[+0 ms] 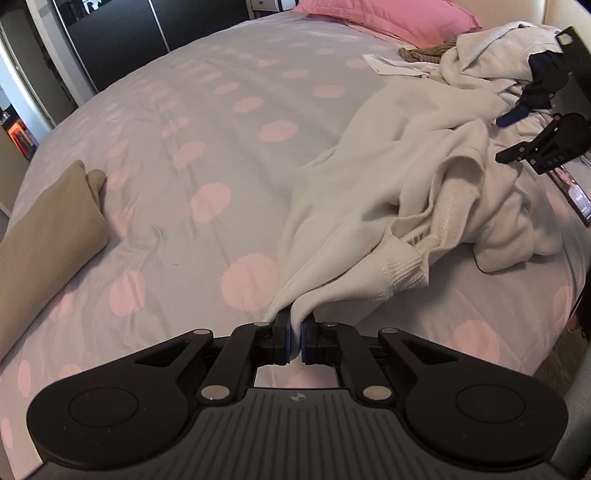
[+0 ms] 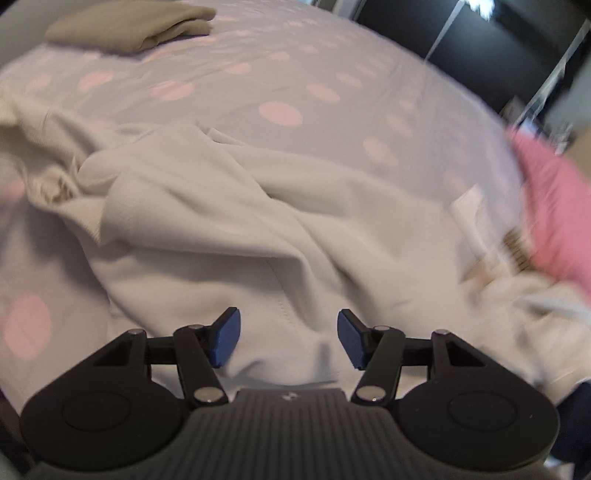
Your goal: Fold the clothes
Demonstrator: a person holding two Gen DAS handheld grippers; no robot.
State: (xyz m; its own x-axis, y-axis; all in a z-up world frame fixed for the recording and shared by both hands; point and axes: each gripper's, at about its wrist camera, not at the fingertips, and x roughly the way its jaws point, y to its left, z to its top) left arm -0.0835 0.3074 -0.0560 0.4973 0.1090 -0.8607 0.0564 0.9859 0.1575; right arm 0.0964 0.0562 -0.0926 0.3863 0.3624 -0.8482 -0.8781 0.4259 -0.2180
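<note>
A cream sweatshirt (image 1: 388,177) lies crumpled across the bed, stretched from the right side toward the near edge. My left gripper (image 1: 294,338) is shut on a pinched fold of it, and the cloth pulls taut from its blue pads. In the right wrist view the same cream sweatshirt (image 2: 229,221) spreads below my right gripper (image 2: 289,338), whose blue pads stand apart just above the cloth and press on nothing. In the left wrist view the right gripper (image 1: 517,133) hovers over the far end of the sweatshirt at the right edge.
The bed sheet (image 1: 184,147) is grey with pink dots. A folded tan garment (image 1: 48,229) lies at the left, seen again as a tan garment (image 2: 136,26) at the top. A pink pillow (image 1: 388,14) and more loose clothes (image 1: 491,48) sit at the head.
</note>
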